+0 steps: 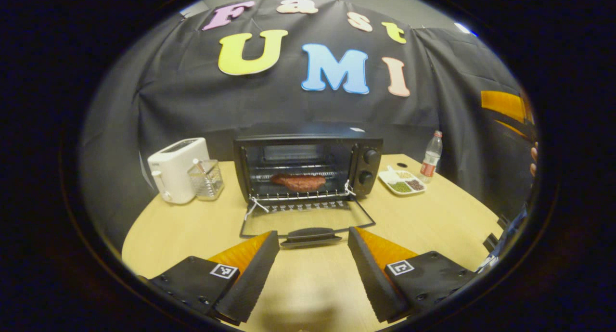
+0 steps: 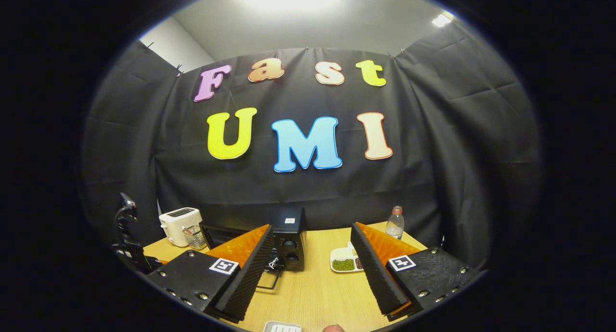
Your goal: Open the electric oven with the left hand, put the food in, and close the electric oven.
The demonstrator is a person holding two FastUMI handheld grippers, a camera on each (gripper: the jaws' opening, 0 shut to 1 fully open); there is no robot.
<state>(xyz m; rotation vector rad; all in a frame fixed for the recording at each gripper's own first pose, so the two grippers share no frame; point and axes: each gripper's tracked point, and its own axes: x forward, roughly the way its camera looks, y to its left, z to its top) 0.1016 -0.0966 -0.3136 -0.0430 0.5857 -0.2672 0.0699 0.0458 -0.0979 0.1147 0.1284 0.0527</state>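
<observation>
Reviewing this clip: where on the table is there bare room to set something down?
Bare wood lies on the table between the left tool and the lowered oven door, and right of the door below the snack tray. It is crowded between the toaster, glass holder and oven.

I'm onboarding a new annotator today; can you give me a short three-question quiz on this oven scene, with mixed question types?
1. True or false: the oven door is closed.
2. Where is the food? A) on the table B) on the rack inside the oven C) held in the left gripper
3. Fill in: to the left of the oven stands a white ___.

Key
1. False: it lies folded down, open.
2. B. The left gripper is open and empty, just in front of the door handle.
3. Toaster.
</observation>
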